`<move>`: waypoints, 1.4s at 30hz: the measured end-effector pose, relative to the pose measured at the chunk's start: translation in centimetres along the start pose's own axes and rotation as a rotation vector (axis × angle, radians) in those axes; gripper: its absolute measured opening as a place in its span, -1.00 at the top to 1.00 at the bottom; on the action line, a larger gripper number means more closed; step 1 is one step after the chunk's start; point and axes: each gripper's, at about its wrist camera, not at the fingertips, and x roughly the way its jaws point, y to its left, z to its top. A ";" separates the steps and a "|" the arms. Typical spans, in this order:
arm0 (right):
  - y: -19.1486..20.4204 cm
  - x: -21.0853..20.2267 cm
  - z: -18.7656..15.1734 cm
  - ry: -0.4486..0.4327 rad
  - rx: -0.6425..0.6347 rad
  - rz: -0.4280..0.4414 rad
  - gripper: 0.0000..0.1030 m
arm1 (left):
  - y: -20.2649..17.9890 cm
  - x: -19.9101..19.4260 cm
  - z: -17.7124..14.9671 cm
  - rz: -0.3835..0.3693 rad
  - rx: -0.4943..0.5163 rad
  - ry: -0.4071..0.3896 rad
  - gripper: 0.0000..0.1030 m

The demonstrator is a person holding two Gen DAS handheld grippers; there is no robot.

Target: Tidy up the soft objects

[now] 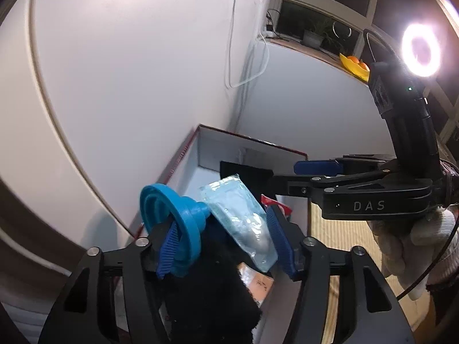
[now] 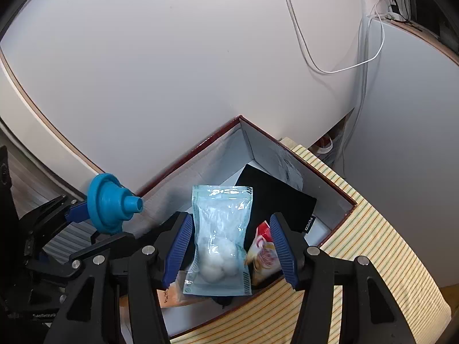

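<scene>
A: Over the box (image 2: 200, 149), both grippers hang close together. What is the left gripper (image 1: 221, 243) carrying?

B: A blue funnel (image 1: 169, 223). From the right wrist camera the funnel's rim is pinched between the left jaws, spout pointing toward the box. The left camera shows the jaws fairly wide apart, with only one pad on the rim, so I judge that hold a thin one.

A: And the right gripper (image 2: 229, 252)?

B: Its jaws are spread wide and grip nothing. Between them, lower down in the box, a clear pouch (image 2: 221, 240) of white cotton balls leans upright.

A: What else sits in the box?

B: Behind the pouch lies a flat black sleeve (image 2: 287, 200). Right of the pouch is a red and white snack packet (image 2: 264, 255), and left of it an orange packet (image 2: 172, 295) peeks out. The box rests on a striped mat (image 2: 373, 229).

A: What could go wrong?

B: The funnel is hard and round, held by its edge, so it could twist or slip and drop onto the soft things. If the right jaws close on the pouch, the slick film may slide, or the cotton balls get squashed. The two grippers are near enough to bump over the box.
</scene>
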 end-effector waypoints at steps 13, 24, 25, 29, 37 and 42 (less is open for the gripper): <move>-0.3 -1.6 -1.1 -0.020 0.014 -0.020 -0.03 | 0.1 2.7 -0.9 0.011 0.010 0.252 -0.43; -1.1 -3.6 -2.8 -0.035 0.031 -0.030 -0.03 | -0.1 -0.3 -1.9 0.027 0.014 0.190 -0.43; -1.0 -3.8 -3.0 -0.037 0.029 -0.032 -0.03 | -0.3 -0.6 -2.2 0.024 0.018 0.186 -0.43; -0.3 -4.8 -4.1 -0.042 0.018 -0.035 -0.03 | -1.0 -1.7 -2.7 0.020 0.019 0.166 -0.43; 1.7 -7.7 -7.0 -0.067 -0.012 -0.045 -0.17 | -3.3 -5.3 -4.6 0.069 0.057 0.067 -0.43; 3.4 -9.7 -9.1 -0.100 -0.051 -0.079 -0.30 | -4.4 -7.3 -6.0 0.087 0.075 0.010 -0.43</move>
